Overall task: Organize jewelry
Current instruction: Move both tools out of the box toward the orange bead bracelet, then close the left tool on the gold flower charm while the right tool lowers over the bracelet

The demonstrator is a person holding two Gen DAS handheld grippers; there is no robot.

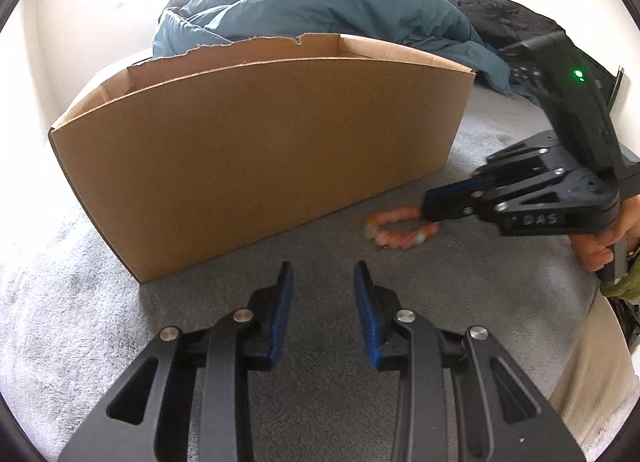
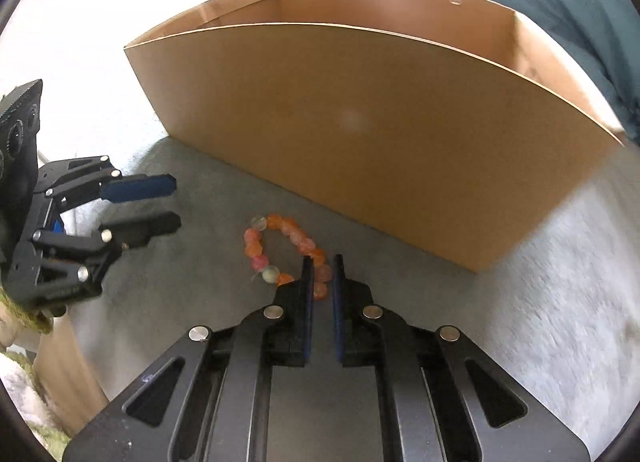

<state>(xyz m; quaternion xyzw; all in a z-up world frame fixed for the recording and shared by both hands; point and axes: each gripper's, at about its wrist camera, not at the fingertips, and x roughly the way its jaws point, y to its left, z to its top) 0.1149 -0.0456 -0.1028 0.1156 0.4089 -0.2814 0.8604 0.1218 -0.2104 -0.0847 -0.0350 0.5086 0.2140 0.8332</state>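
Right wrist view shows the right gripper with its fingers nearly together around a strand of the orange-pink bead bracelet, which lies on the grey bed just before the cardboard box. Left gripper hovers nearby, partly open, empty.

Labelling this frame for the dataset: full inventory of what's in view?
bracelet: 1, orange and pink beads, on the grey blanket in front of the box
cardboard box: 1, brown, open top, torn back edge, standing on the blanket
blanket: 1, grey, fuzzy, under everything
duvet: 1, teal, heaped behind the box
left gripper: 1, black, blue pads, open, nothing between them
right gripper: 1, black, closed on the bracelet's beads
hand: 1, on the right gripper's handle
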